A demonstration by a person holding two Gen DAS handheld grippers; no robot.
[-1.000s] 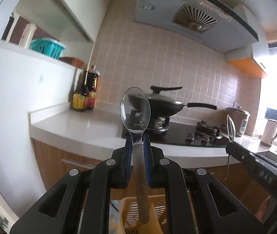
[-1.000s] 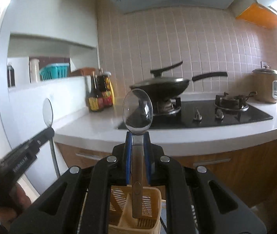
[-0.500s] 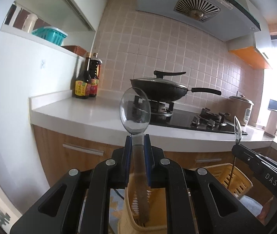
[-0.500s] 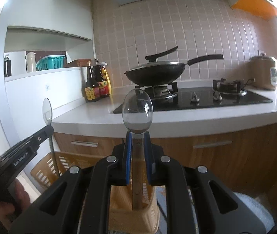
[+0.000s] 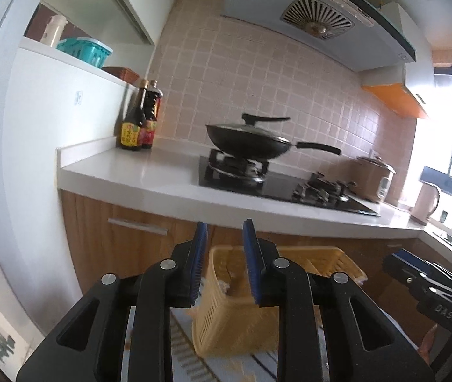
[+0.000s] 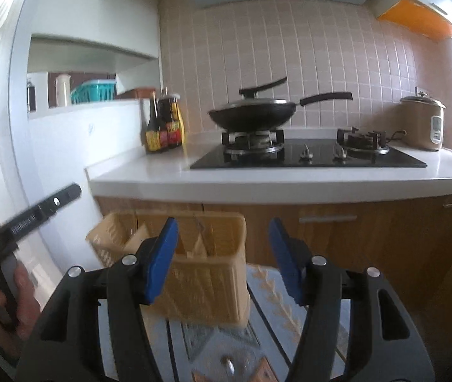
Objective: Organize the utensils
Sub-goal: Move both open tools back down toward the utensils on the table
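Observation:
A yellow slotted plastic utensil basket (image 5: 245, 305) stands on a patterned mat just below and ahead of both grippers; it also shows in the right wrist view (image 6: 200, 264). My left gripper (image 5: 224, 232) is open and empty above the basket. My right gripper (image 6: 222, 226) is open wide and empty above the basket. The left gripper shows at the left edge of the right wrist view (image 6: 66, 194), the right gripper at the right edge of the left wrist view (image 5: 394, 261). No spoon is visible; the basket's inside is mostly hidden.
A white countertop (image 6: 257, 178) with wooden cabinets beneath runs behind the basket. On it are a black hob with a lidded wok (image 6: 254, 114), sauce bottles (image 6: 163, 127) and a rice cooker (image 6: 423, 121). A white wall (image 5: 28, 159) stands at left.
Both grippers held a metal spoon upright over the basket; both have now opened and the spoons are gone from the jaws. The basket appears closer and larger.

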